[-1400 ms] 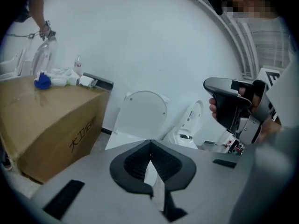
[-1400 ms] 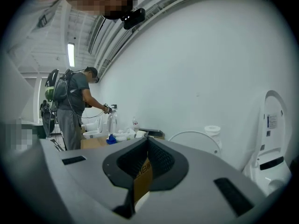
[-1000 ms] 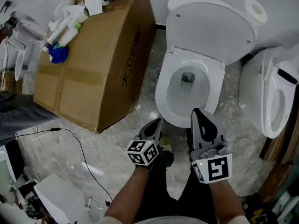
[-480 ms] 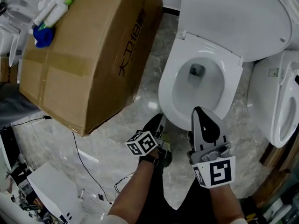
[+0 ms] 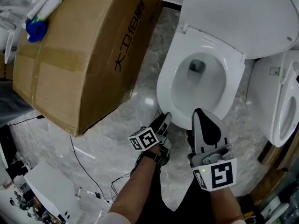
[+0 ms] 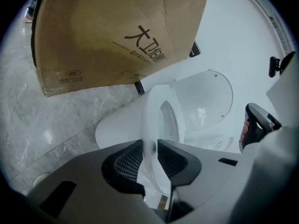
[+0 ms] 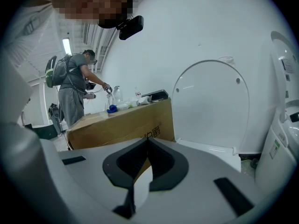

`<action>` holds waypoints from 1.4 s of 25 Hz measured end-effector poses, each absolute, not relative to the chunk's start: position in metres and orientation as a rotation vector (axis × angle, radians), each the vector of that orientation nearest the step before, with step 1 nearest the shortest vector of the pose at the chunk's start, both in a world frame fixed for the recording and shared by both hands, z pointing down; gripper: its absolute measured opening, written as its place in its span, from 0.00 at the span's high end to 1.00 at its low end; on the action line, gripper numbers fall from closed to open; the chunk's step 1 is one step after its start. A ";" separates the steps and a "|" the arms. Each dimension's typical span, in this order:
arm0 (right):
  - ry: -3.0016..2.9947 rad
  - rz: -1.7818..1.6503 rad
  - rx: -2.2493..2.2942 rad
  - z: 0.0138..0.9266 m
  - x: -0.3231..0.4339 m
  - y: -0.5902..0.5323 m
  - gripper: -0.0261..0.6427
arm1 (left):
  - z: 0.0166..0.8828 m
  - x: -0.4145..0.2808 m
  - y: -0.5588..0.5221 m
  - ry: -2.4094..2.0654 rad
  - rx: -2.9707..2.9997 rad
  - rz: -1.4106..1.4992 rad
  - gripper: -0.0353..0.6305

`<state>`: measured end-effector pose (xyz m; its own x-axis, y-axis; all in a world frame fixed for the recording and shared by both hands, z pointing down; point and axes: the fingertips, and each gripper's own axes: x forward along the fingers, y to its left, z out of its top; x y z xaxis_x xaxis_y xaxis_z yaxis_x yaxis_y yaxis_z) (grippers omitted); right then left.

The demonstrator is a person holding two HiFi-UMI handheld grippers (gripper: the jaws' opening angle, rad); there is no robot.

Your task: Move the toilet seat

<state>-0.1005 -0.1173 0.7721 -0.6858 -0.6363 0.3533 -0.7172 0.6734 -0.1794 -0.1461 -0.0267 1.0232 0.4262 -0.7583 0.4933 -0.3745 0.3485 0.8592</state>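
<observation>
The white toilet seat [image 5: 235, 80] lies down on the bowl, and its lid [image 5: 233, 13] stands raised behind it. My left gripper [image 5: 164, 120] is at the seat's front left edge. In the left gripper view the seat's rim [image 6: 152, 111] runs between the jaws of the left gripper [image 6: 150, 146], which are opening, and the lid [image 6: 210, 97] shows beyond. My right gripper [image 5: 198, 112] hovers at the front of the bowl, shut and empty. Its tips [image 7: 147, 140] meet in front of the raised lid [image 7: 210, 106].
A large cardboard box [image 5: 79, 45] stands left of the toilet, with a blue thing [image 5: 36, 29] and bottles on top. A second toilet [image 5: 280, 101] stands at the right. A black cable [image 5: 79, 157] lies on the marble floor. A person [image 7: 74, 92] stands beyond the box.
My left gripper has moved forward from the floor in front of the bowl to the seat's front edge. The right gripper has hardly moved.
</observation>
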 end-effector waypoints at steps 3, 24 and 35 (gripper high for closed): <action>-2.610 0.442 1.100 0.773 -0.094 -0.117 0.94 | 1.023 -0.146 -0.026 -1.172 1.257 -0.326 0.81; -2.580 0.427 1.311 0.624 -0.045 -0.118 0.94 | 0.850 -0.145 -0.054 -1.145 1.369 -0.295 0.82; -2.589 0.402 1.477 0.512 0.010 -0.144 0.94 | 0.728 -0.137 -0.129 -1.152 1.428 -0.353 0.79</action>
